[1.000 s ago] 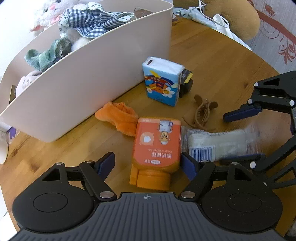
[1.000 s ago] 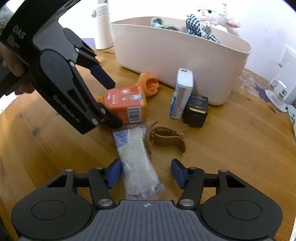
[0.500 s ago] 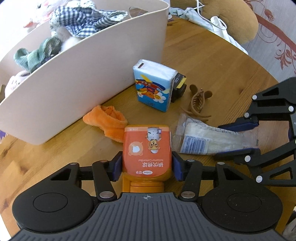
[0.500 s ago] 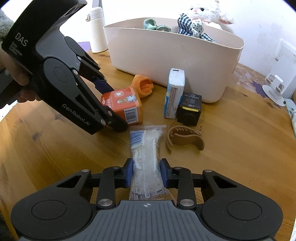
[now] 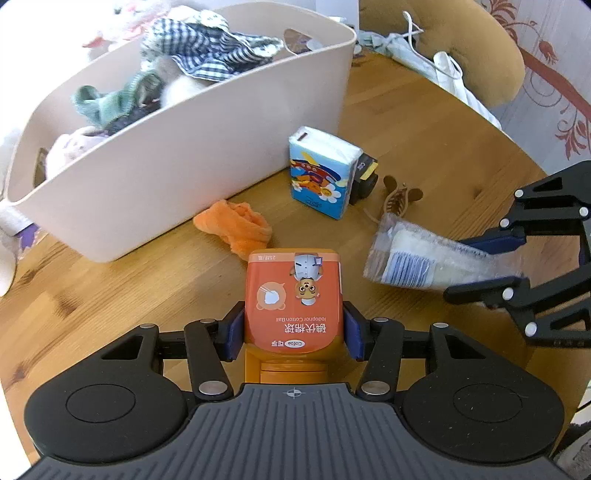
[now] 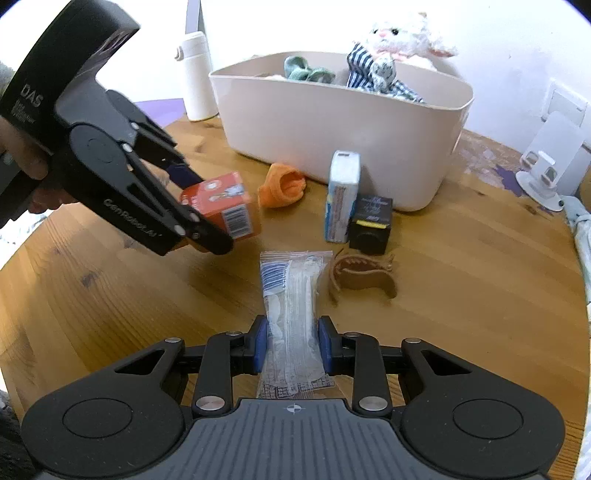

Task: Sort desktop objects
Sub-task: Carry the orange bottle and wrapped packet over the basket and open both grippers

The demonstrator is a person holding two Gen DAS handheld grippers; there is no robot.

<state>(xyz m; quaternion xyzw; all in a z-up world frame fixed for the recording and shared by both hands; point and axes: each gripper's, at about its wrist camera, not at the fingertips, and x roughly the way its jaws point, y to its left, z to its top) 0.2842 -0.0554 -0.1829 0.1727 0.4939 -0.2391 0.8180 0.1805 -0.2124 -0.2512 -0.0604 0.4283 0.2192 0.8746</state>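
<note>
Orange cotton-ball box (image 5: 293,299) with cartoon label, clamped in left tool (image 5: 293,332).

Home: plush toy (image 6: 399,35), wooden table (image 6: 480,295).

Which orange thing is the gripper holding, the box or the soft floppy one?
The orange cotton-ball box. The left gripper is shut on its sides, lifting it. The soft orange cloth lies untouched on the table beside the beige bin.

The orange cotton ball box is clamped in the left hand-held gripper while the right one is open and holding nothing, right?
Not quite. The right hand-held gripper is shut on the clear plastic packet, as the right wrist view shows. The left hand-held gripper does clamp the orange cotton ball box.
</note>
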